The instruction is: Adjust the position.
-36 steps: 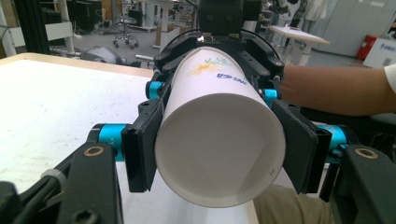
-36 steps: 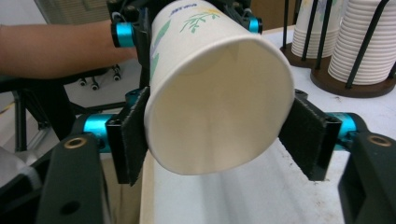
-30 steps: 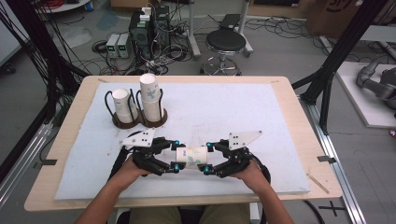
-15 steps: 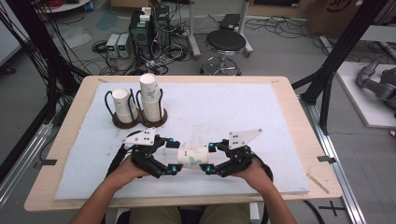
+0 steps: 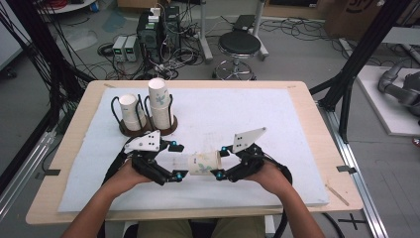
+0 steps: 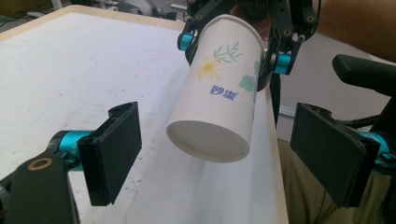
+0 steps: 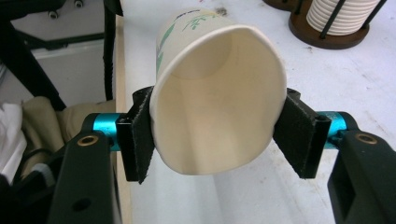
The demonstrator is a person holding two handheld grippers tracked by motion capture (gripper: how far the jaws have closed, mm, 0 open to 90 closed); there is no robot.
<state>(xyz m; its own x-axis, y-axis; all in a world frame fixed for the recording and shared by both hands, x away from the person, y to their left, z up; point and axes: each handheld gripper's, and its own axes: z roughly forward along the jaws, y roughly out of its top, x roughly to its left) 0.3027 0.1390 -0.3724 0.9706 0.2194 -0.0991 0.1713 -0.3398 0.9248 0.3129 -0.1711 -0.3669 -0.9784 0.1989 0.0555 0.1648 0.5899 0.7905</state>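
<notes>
**Cup pinched by right gripper, left jaws spread around its base**

Both hands have drifted slightly apart since the frame a second ago, and the cup between them is now more exposed; the two cup holders at the back have not moved.

High view: the white paper cup with a flower print (image 5: 203,163) lies on its side above the white foam sheet covering the wooden table (image 5: 277,119), near the table's 6 o'clock edge. The left gripper (image 5: 174,161) sits at the cup's 9 o'clock, the right gripper (image 5: 220,160) at its 3 o'clock. At 11 o'clock from the cup stand two dark round holders with wire uprights (image 5: 146,126), each holding a stack of white paper cups (image 5: 159,101). A black round stool (image 5: 239,44) stands on the floor beyond the table.

Left gripper view: the left gripper (image 6: 219,158) has its black jaws spread wide, one either side of the cup's closed base (image 6: 215,114), neither pad touching it. The right gripper (image 6: 236,44) clamps the cup at its far, rim end.

Right gripper view: the right gripper (image 7: 212,135) pinches the cup (image 7: 217,100) just behind the open rim, squeezing the mouth out of round. One holder with its stack (image 7: 334,21) shows at 1 o'clock.
</notes>
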